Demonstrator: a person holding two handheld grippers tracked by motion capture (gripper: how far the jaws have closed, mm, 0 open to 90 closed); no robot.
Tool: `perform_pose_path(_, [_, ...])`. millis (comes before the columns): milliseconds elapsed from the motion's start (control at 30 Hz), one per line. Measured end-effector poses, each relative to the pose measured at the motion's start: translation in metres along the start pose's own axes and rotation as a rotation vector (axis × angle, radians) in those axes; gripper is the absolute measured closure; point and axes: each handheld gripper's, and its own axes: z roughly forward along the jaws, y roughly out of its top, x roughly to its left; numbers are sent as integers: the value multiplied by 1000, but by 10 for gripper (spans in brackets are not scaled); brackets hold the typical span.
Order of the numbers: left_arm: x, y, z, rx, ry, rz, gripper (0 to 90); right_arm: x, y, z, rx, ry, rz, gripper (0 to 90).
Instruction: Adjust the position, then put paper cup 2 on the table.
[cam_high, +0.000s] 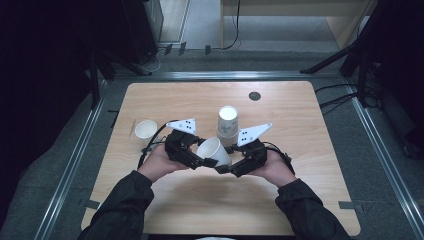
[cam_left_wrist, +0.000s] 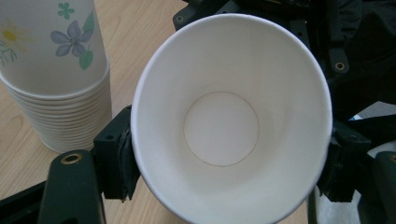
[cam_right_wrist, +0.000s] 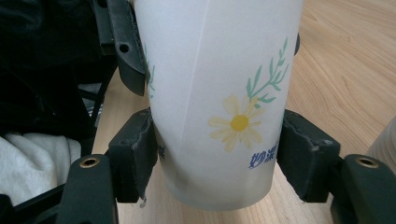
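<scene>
A white paper cup (cam_high: 214, 151) with a flower print hangs above the table (cam_high: 300, 200), lying on its side between both grippers. My left gripper (cam_left_wrist: 229, 163) is shut on it at the wide rim, a pad on each side, and the left gripper view looks into the cup's empty inside (cam_left_wrist: 222, 128). From the opposite side, my right gripper (cam_right_wrist: 217, 158) is shut on the same cup (cam_right_wrist: 219, 93) near its base. In the high view the left gripper (cam_high: 202, 161) and right gripper (cam_high: 225, 167) meet at the table's middle.
A stack of flowered paper cups (cam_high: 227, 125) stands just behind the held cup, close to the left gripper's jaws (cam_left_wrist: 56, 84). A single cup (cam_high: 145, 129) stands upright at the left. A small dark disc (cam_high: 254, 95) sits near the far edge.
</scene>
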Motion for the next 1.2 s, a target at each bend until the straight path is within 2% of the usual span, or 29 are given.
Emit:
perform_pose_path(100, [0, 0, -2, -1, -9, 9, 241, 0, 0, 0, 2, 10, -10, 323])
perform_pose_path(200, [0, 1, -6, -12, -22, 1, 244, 1, -1, 1, 16, 18, -15, 268])
perform_pose_path(367, [-1, 3, -17, -29, -6, 12, 244, 0, -3, 2, 32, -5, 1, 237])
perform_pose_path(433, [-2, 6, -22, -34, 1, 16, 244, -1, -4, 1, 26, -20, -16, 226])
perform_pose_path(567, [-2, 7, -29, -37, 13, 15, 244, 0, -7, -1, 26, -73, -25, 225])
perform_pose_path(733, [-1, 7, -34, -10, 57, 16, 244, 1, -12, -2, 32, -177, -30, 224])
perform_pose_path(933, [2, 6, -41, 18, 109, 13, 247, 4, -18, -9, 39, -235, -22, 214])
perform_pose_path(1033, [4, 5, -46, 24, 107, -2, 247, 4, -19, -15, 47, -277, -23, 214])
perform_pose_path(1133, [3, 4, -49, 73, 128, 19, 246, 3, -20, -20, 50, -332, 29, 217])
perform_pose_path(1200, [4, 3, -52, 84, 134, 22, 246, 2, -24, -24, 51, -344, 27, 217])
